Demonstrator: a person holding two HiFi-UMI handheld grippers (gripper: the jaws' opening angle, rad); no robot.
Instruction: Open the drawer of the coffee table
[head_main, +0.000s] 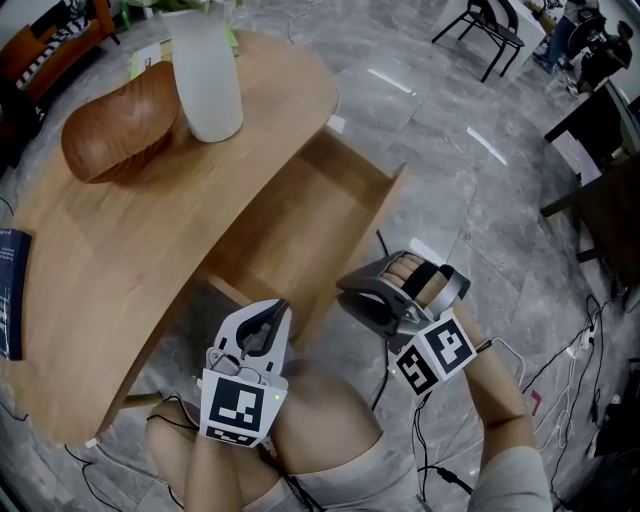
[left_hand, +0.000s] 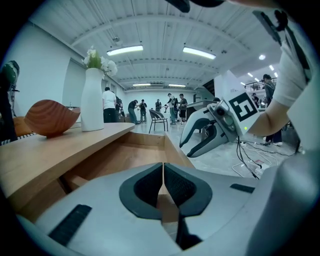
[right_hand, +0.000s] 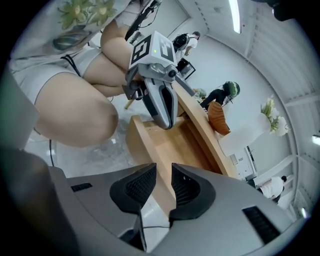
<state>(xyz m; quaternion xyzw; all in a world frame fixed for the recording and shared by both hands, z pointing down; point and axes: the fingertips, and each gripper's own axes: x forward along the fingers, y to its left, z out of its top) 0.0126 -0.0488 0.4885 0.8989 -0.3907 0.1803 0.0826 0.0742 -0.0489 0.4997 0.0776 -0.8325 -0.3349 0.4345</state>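
Left hand-held gripper (head_main: 270, 318) (left_hand: 163, 182): pads pressed together, nothing between them. It sits low at the near corner of the drawer (head_main: 300, 215), close to the near end of the front panel (head_main: 362, 240). Whether it touches the wood cannot be told. It looks along the drawer's length, tilted slightly down.

Right hand-held gripper (head_main: 352, 290) (right_hand: 163, 186): jaws partly spread, with a clear slot between the pads. In its own view the top edge of the front panel runs in line with that slot, but whether either pad touches the panel cannot be told. In the head view it sits on the outer side of the front panel, about halfway along, angled downward.

Drawer: pulled well out from under the worktop (head_main: 130, 240) toward the person. Light wood, with the bottom board in full view.

On the worktop:
- White vase (head_main: 205, 80) (left_hand: 92, 102), upright, holding pale flowers (left_hand: 97, 60).
- Wooden bowl (head_main: 120, 120) (left_hand: 50, 117), leaf-shaped, just beside the vase.
- Blue book (head_main: 10, 290), at the left margin of the head view.

Surroundings: grey stone floor (head_main: 450, 120), with cables (head_main: 570, 350) trailing to the person's right. The person's knee (head_main: 320, 430) is below and between the two grippers. In the left gripper view, people (left_hand: 150, 107) stand far back in the hall.
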